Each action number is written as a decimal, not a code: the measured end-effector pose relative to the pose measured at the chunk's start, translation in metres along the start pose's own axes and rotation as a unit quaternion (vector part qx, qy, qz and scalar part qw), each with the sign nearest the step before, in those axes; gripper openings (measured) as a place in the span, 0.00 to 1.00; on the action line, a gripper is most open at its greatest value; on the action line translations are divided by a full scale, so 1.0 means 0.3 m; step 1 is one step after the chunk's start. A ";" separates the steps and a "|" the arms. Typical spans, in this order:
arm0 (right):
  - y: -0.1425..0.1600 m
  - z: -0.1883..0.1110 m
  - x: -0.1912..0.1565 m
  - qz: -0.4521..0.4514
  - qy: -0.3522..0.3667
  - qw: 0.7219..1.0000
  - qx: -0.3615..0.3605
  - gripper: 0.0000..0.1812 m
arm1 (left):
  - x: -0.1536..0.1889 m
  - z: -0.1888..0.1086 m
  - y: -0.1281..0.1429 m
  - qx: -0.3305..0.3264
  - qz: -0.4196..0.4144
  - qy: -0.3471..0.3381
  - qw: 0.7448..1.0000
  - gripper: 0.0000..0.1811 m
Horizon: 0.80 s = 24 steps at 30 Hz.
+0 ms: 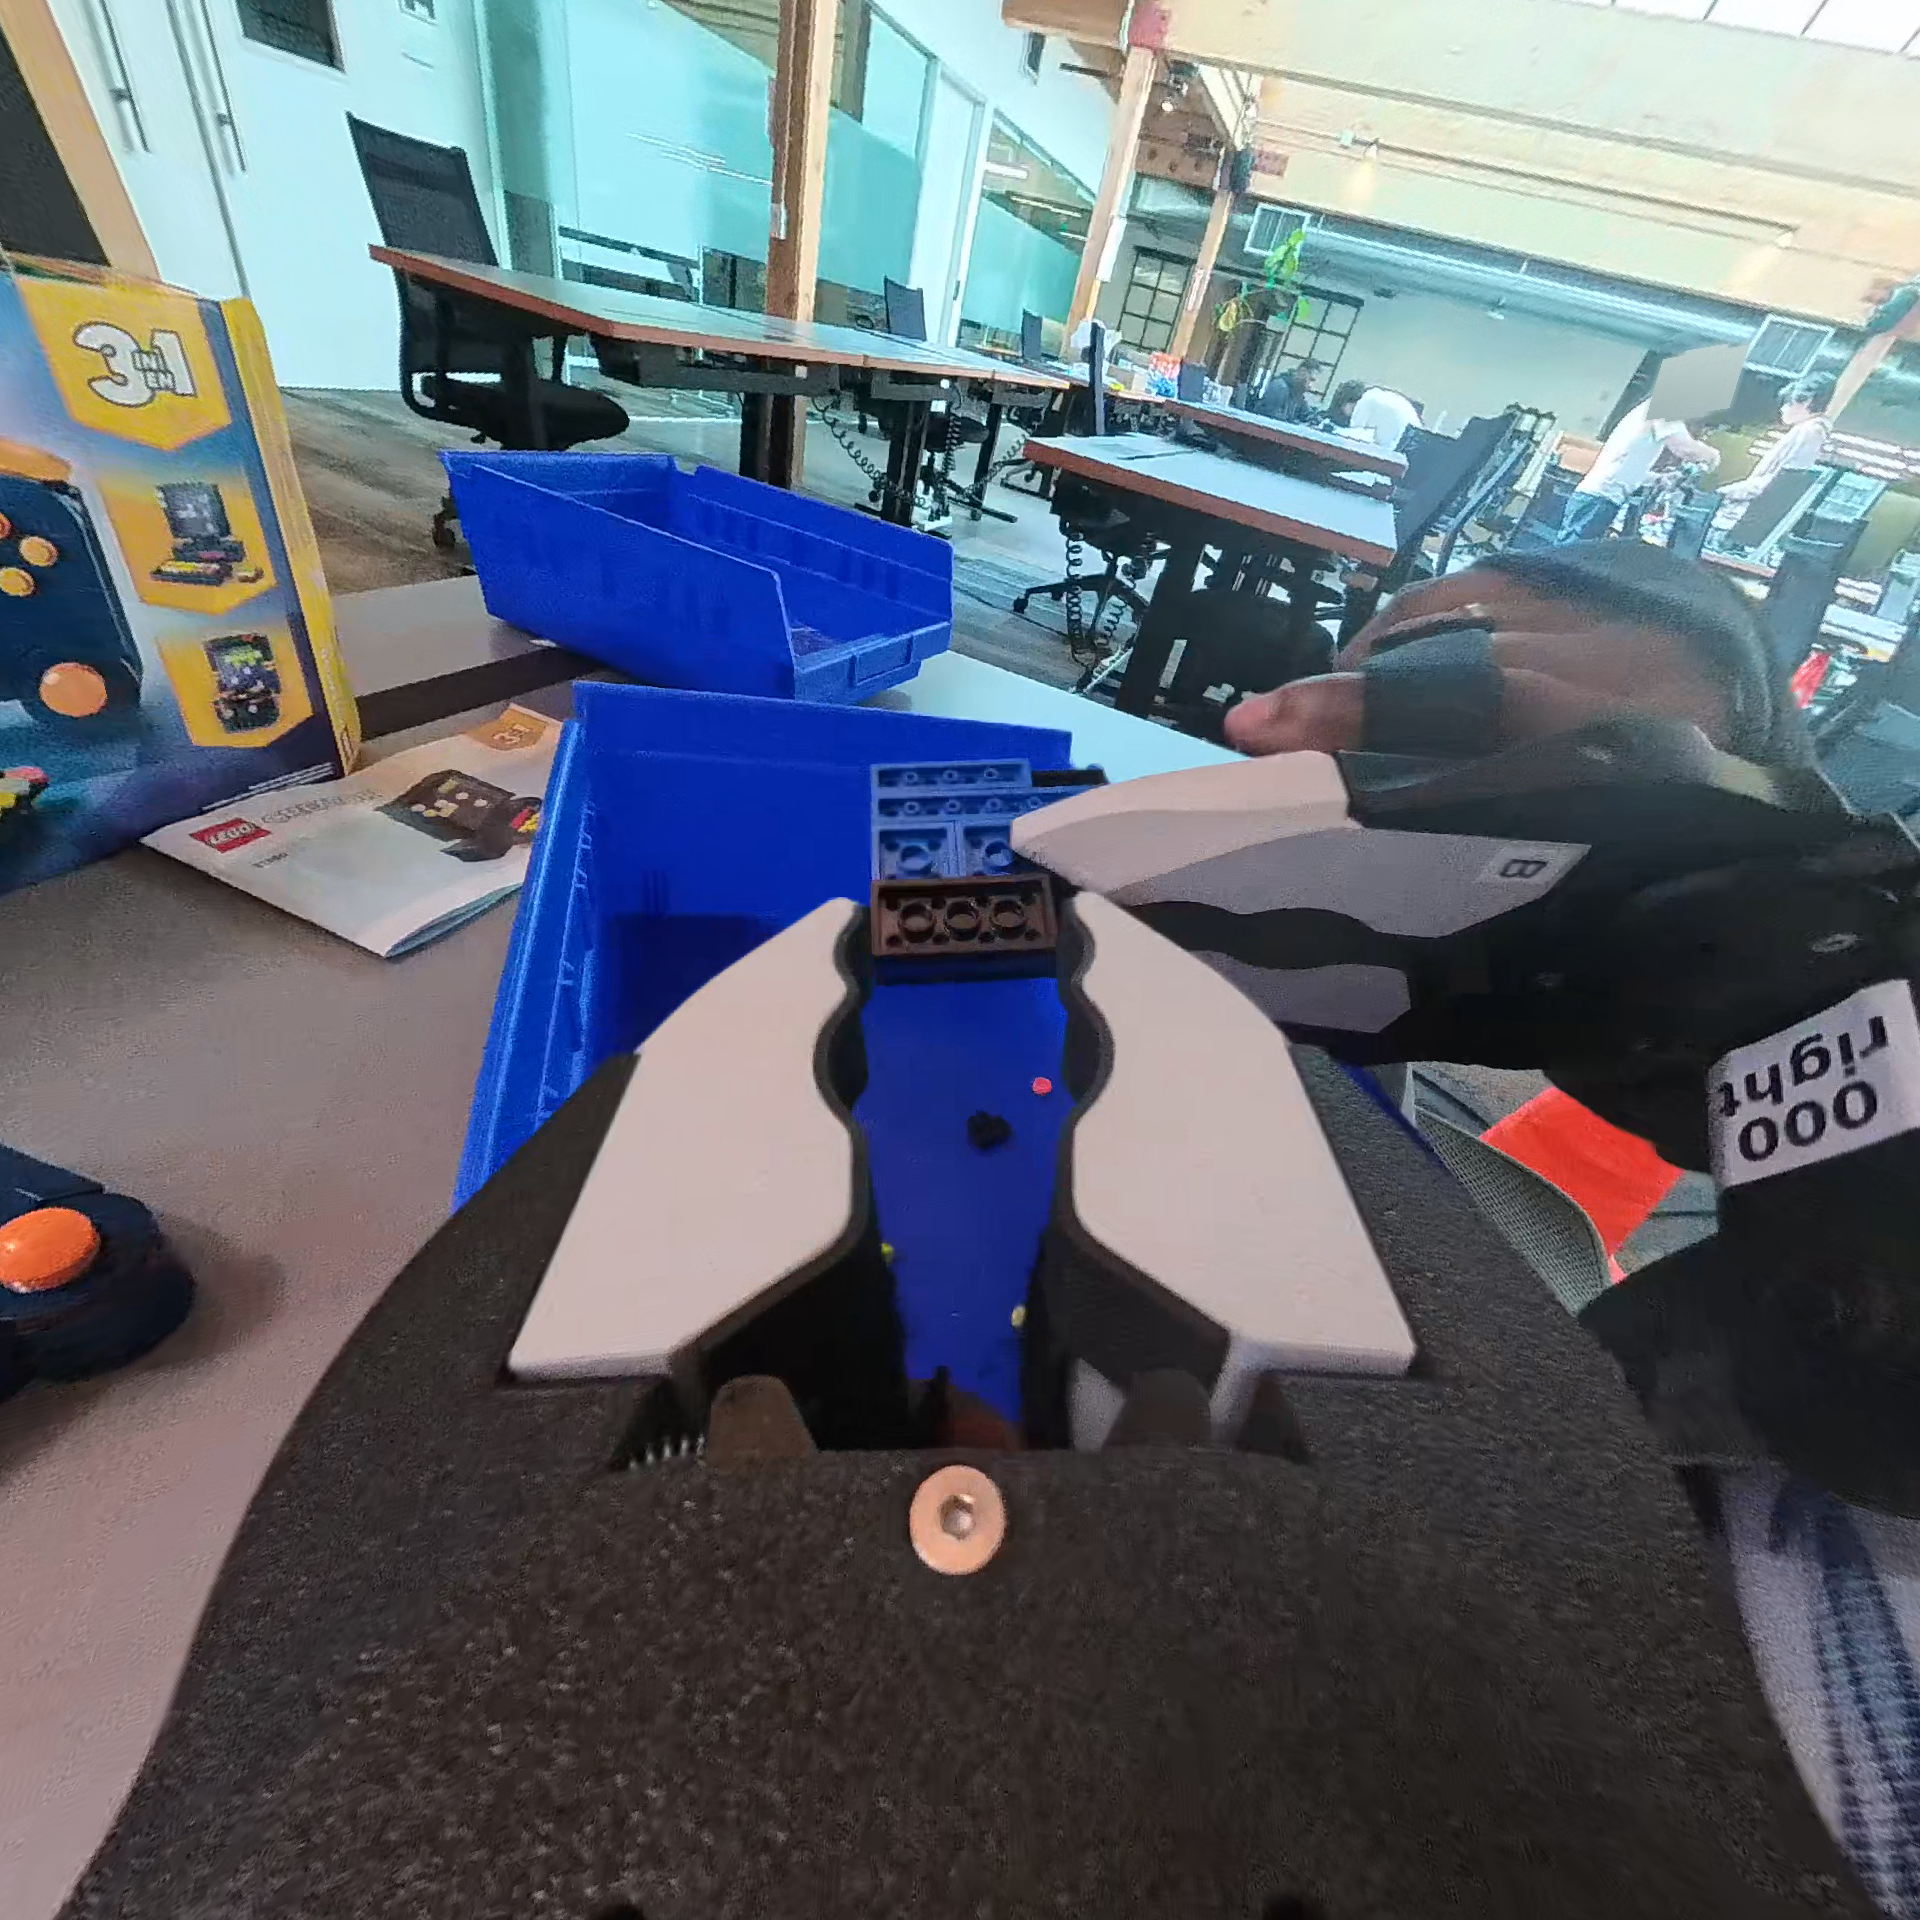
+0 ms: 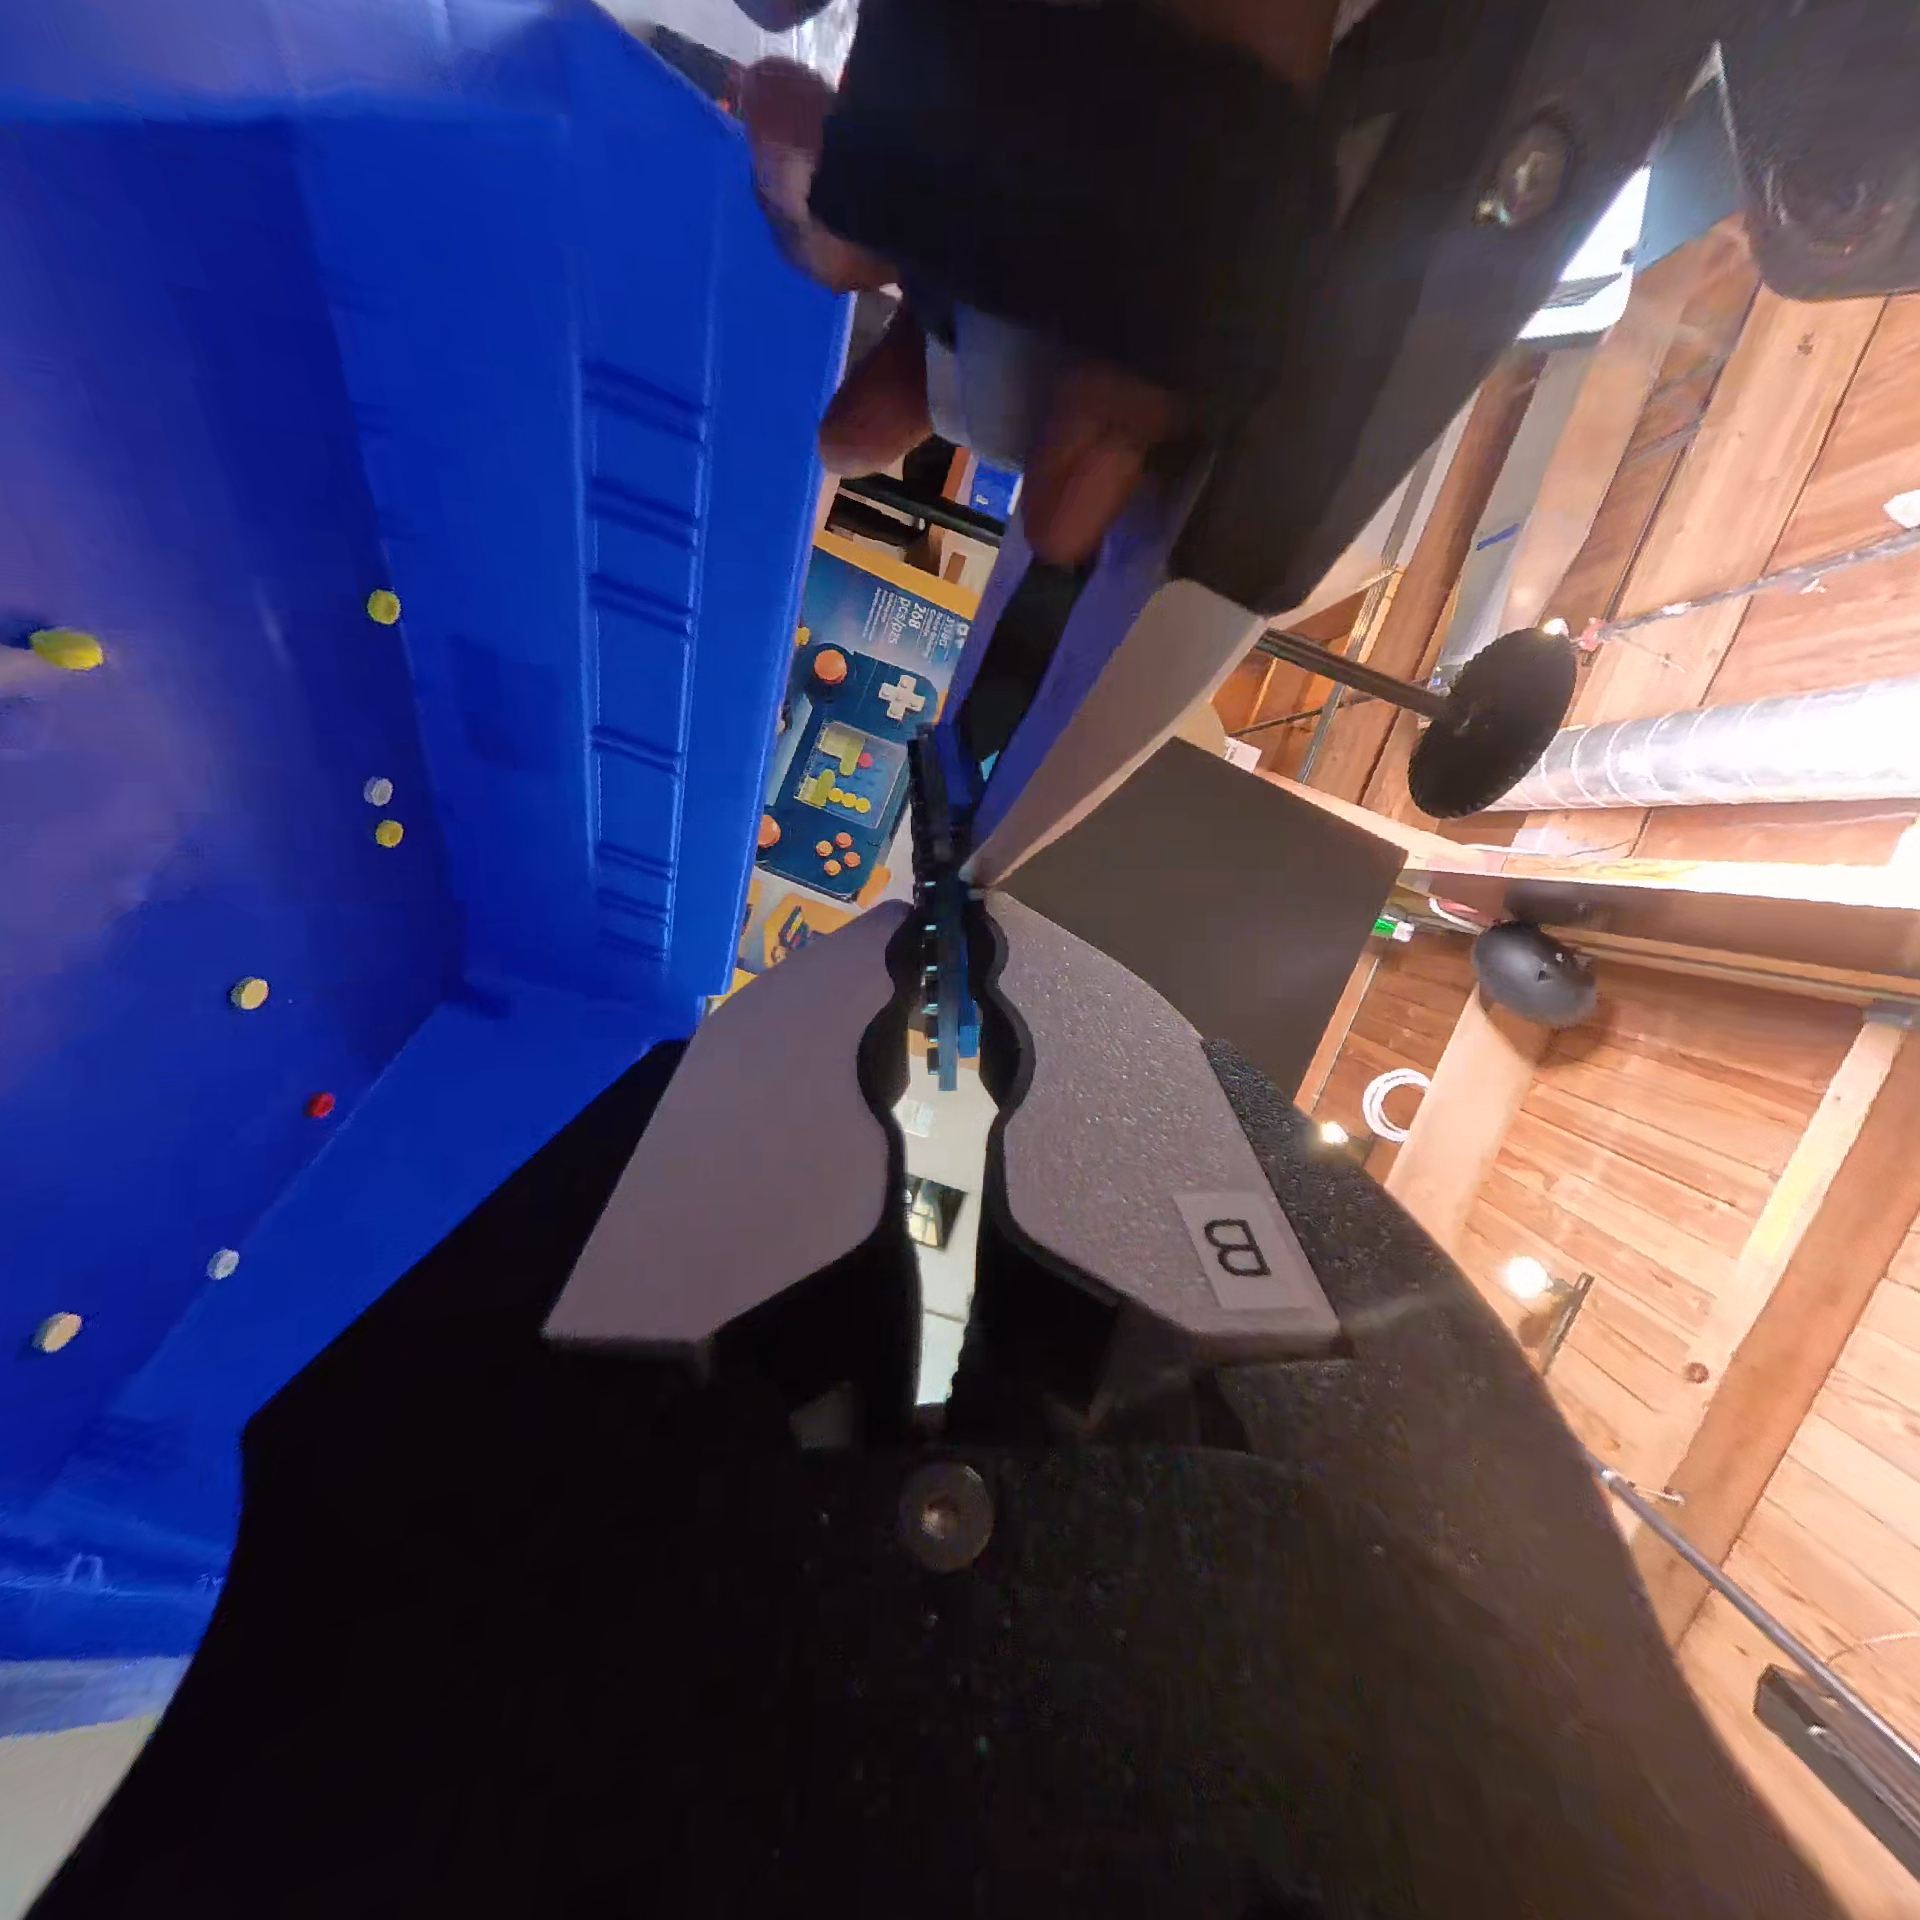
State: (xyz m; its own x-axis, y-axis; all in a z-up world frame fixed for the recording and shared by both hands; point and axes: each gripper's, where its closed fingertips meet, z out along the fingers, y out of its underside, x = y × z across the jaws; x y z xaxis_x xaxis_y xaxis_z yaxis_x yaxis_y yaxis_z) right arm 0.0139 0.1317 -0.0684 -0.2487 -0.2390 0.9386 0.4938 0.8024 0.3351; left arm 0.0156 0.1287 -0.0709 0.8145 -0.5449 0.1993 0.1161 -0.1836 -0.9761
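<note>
At the far left of the left wrist view stands a toy brick box (image 1: 156,540), with a dark blue model bearing an orange button (image 1: 62,1278) below it at the frame edge. An instruction booklet (image 1: 384,842) lies flat on the grey table (image 1: 208,1039) just beside them. Farther back a shallow blue bin (image 1: 707,582) rests on the table. A deeper blue bin (image 1: 551,987) sits nearer, and both grippers work above it.

The left gripper (image 1: 961,920) is clenched on the ends of a black plate (image 1: 961,914), studs facing the camera. That plate sits against the lower edge of a blue plate assembly (image 1: 951,816); whether the two are pressed fully together cannot be told. From the right, the right gripper (image 1: 1039,852) grasps the blue assembly (the right wrist view shows it edge-on, pinched between the closed jaws). A gloved hand (image 1: 1507,686) holds that gripper.

On the deep bin's floor lie loose bits: a red stud (image 1: 1041,1086), a small black piece (image 1: 987,1130), and several yellow studs (image 2: 382,606).
</note>
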 end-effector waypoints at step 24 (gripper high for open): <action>0.096 0.010 -0.075 0.113 -0.104 0.987 0.044 0.04 | -0.037 -0.005 -0.001 -0.002 0.115 0.022 0.993 0.20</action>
State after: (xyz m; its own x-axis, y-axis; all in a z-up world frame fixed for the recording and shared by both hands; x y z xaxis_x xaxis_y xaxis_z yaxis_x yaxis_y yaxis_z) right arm 0.0314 0.1618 -0.0801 -0.3109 0.0610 0.9485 0.4833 0.8695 0.1025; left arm 0.0057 0.1335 -0.0728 0.7932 -0.6084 -0.0246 -0.0724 -0.0541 -0.9959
